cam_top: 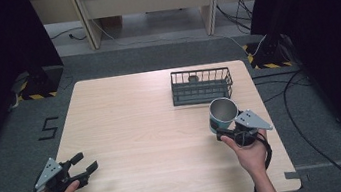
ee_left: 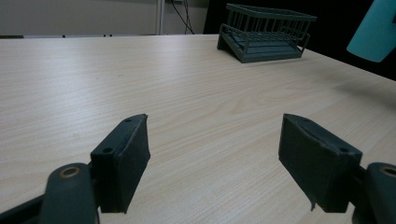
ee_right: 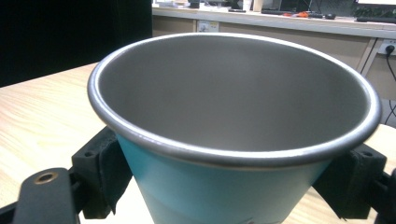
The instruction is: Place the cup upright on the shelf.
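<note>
Right gripper (cam_top: 227, 132) held a teal metal cup (cam_top: 222, 113), lifted just in front of the wire basket (cam_top: 202, 85).
Cup looked light, rigid, probably slick; jaws clamped its tapered wall below the rolled rim. Left gripper (cam_top: 86, 167) stood wide, well apart from the basket.

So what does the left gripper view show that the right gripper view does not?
Left gripper view alone: the left hand-held gripper with jaws wide apart over bare wood, and the wire basket at the far side.

Right gripper view alone: the inside of the cup, grey and with nothing in it, clamped by the right hand-held gripper, plus a counter behind.

Both: the wooden table and the cup's blue outer wall.
</note>
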